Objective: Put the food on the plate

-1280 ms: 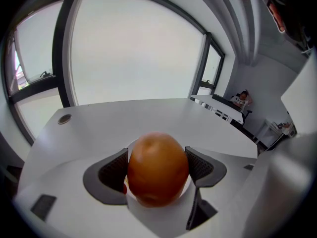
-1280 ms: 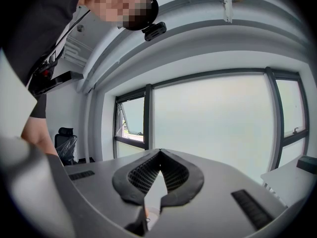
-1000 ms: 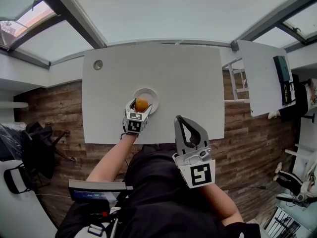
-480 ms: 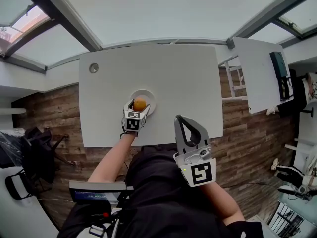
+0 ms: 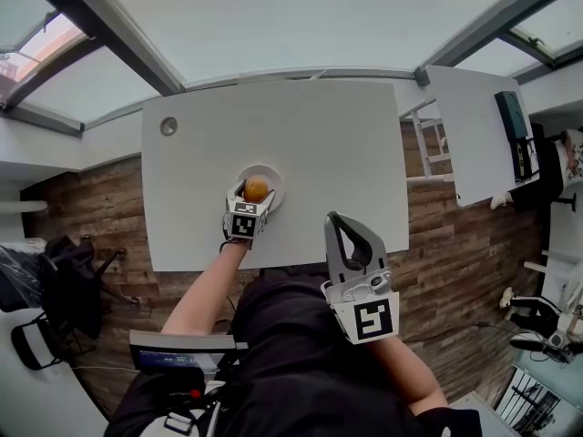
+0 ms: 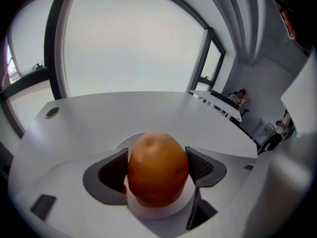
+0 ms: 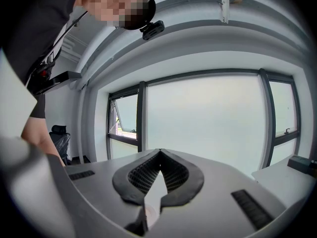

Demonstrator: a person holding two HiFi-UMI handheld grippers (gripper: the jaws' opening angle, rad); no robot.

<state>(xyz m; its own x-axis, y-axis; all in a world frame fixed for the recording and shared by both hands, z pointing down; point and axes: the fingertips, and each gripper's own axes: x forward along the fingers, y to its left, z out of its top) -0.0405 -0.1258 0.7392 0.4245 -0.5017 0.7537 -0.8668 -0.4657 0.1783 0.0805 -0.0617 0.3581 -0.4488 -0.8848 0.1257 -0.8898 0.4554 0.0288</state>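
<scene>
A round orange (image 5: 257, 188) sits over the small white plate (image 5: 275, 178) near the front edge of the white table (image 5: 319, 135). My left gripper (image 5: 256, 192) is shut on the orange, a dark pad pressed to each side. In the left gripper view the orange (image 6: 157, 167) fills the space between the pads, and the plate (image 6: 166, 212) shows under it; whether the fruit rests on the plate I cannot tell. My right gripper (image 5: 335, 220) hangs off the table in front of the person's body, and its jaws (image 7: 159, 153) are shut on nothing.
A round cable grommet (image 5: 168, 127) sits at the table's far left corner. A second white table (image 5: 466, 126) stands to the right across a gap of wooden floor (image 5: 437, 235). Dark chairs (image 5: 64, 285) stand at the left.
The head view shifted slightly. The left gripper stays at the plate with the orange, and the right gripper holds its place.
</scene>
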